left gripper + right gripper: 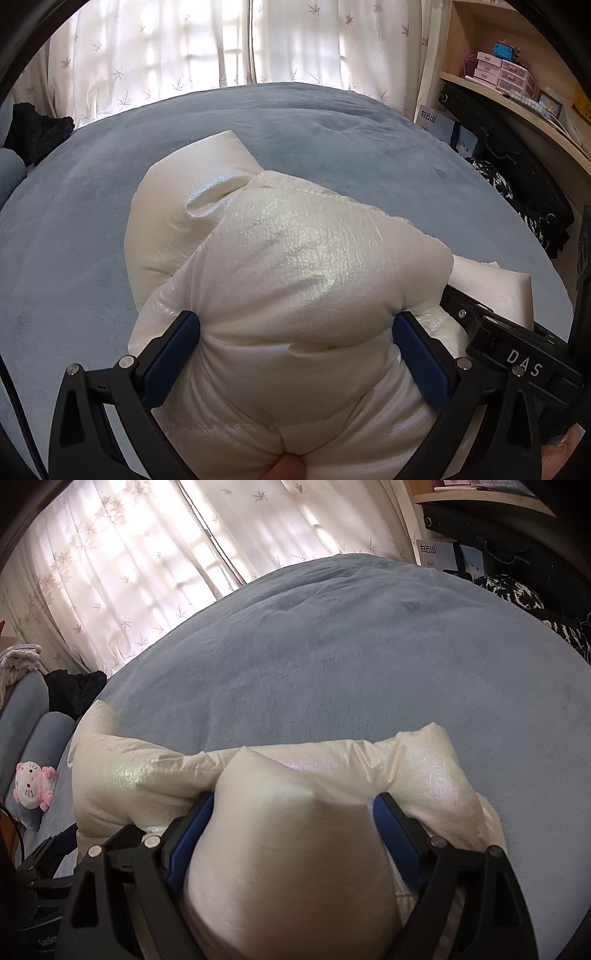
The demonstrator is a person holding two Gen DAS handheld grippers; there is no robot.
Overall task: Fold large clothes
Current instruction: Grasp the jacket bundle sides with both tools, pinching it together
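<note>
A puffy, shiny cream-white down jacket [288,258] lies bunched on the blue bed [110,192]. My left gripper [295,325] has its blue-padded fingers [173,354] pressed into both sides of a thick padded fold of the jacket. In the right wrist view the jacket [288,812] fills the bottom, and my right gripper [291,805] squeezes another thick fold between its blue pads [192,834]. A sleeve [110,771] trails left. The right gripper's body [517,354] shows at the lower right of the left wrist view.
Patterned curtains [221,44] hang behind the bed. A wooden shelf with small boxes [498,70] and dark bags [517,147] stand at the right. A black garment [37,129] and a plush toy [31,786] lie at the left by blue pillows [44,734].
</note>
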